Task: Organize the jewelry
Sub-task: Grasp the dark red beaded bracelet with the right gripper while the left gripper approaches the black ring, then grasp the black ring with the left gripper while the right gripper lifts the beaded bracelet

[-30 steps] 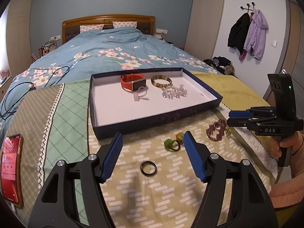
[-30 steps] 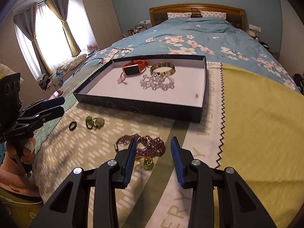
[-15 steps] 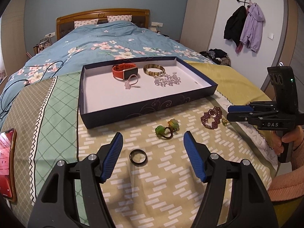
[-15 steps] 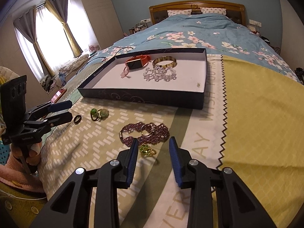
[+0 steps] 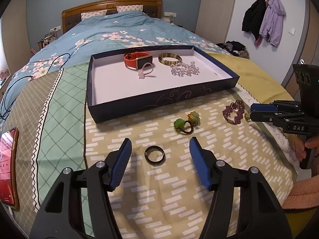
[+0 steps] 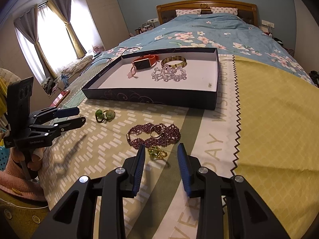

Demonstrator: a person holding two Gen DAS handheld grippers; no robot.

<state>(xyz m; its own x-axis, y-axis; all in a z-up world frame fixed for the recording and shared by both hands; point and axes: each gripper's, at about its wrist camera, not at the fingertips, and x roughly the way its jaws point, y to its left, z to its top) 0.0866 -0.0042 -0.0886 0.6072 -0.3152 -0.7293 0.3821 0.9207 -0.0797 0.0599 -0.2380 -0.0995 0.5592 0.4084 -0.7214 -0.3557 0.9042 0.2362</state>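
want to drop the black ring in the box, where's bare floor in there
Near half of the box floor is bare, up to its front and left walls. The far end is crowded: watch, bangle, crystal beads, pink ring.

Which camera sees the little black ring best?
The left wrist view: the black ring lies whole on the blanket between the left tongs, which are closing. In the right wrist view, the tongs hide it.
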